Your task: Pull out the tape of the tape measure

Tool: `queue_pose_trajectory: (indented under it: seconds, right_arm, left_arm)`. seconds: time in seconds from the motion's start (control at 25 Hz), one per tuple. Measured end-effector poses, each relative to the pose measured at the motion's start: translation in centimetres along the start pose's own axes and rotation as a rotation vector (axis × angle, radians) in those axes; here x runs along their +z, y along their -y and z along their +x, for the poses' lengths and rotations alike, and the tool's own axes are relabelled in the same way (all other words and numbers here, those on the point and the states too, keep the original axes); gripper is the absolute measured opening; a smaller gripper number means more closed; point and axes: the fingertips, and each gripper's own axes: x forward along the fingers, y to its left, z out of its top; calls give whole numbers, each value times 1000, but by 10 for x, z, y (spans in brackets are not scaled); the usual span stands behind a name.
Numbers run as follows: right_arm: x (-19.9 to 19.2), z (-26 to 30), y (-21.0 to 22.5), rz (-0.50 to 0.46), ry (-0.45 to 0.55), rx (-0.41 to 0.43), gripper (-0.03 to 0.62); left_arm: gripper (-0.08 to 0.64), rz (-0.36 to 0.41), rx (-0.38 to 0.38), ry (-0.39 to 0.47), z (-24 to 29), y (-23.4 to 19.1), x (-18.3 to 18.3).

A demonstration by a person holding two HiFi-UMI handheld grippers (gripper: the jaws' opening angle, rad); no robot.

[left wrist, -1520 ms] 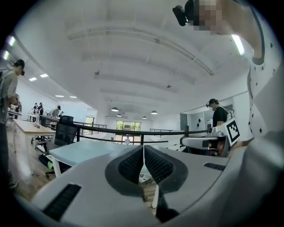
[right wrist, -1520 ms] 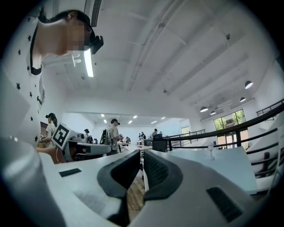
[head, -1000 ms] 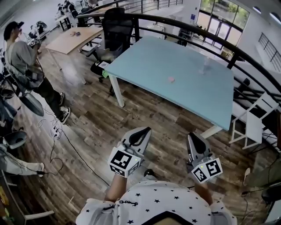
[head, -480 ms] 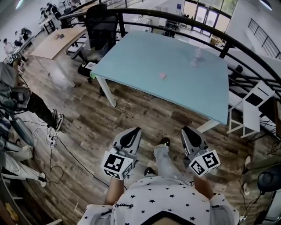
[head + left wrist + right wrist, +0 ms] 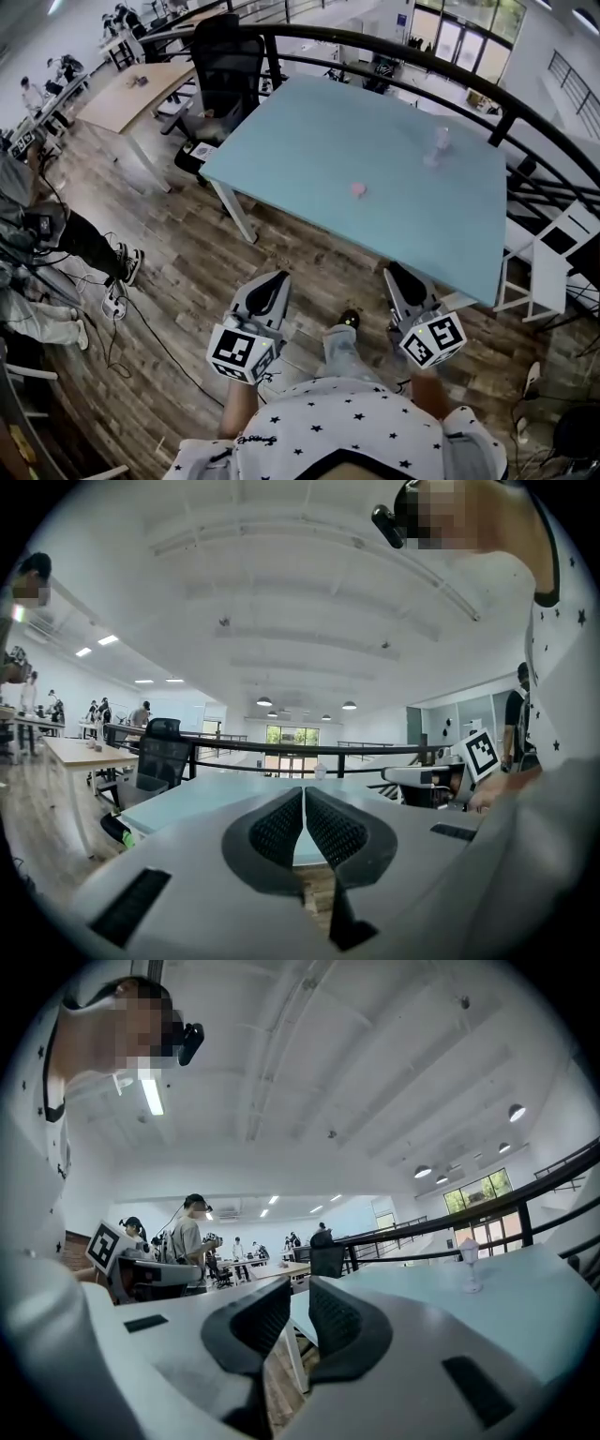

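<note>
Tape measure [image 5: 359, 190] is in neither gripper yet. My left gripper [image 5: 304, 797] is pressed together on nothing. My right gripper [image 5: 300, 1290] is opening, its narrow gap empty. Both hang short of the blue table [image 5: 309, 131], where the small pink thing I take for it lies well apart. I judge this the approach: next, reach in, pin the case, pinch the tape's tip.

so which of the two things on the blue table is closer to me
The small pink object, near the table's middle; the pale upright item stands farther back, by the far edge.
</note>
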Motion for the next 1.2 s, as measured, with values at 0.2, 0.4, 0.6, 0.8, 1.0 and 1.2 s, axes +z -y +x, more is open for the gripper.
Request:
queue_pose_trajectory:
  seconds: [0.2, 0.4, 0.6, 0.8, 1.0, 1.2]
  right_arm:
    - [1, 36, 32, -3, -15, 10, 44]
    - [-4, 62, 59, 21, -31, 17, 52]
    - [-6, 84, 94, 49, -56, -1, 60]
    - [-10, 99, 124, 76, -78, -29, 66]
    - [-7, 106, 156, 93, -80, -71, 71]
    - [-13, 112, 176, 92, -96, -107, 72]
  left_arm:
    - [32, 5, 16, -26, 34, -21, 4]
    - [32, 31, 35, -46, 70, -34, 10]
    - [32, 41, 35, -36, 110, -44, 22]
    - [32, 36, 15, -35, 151, -52, 28]
    - [32, 41, -41, -34, 198, -50, 34]
    - [32, 39, -107, -37, 233, -43, 31]
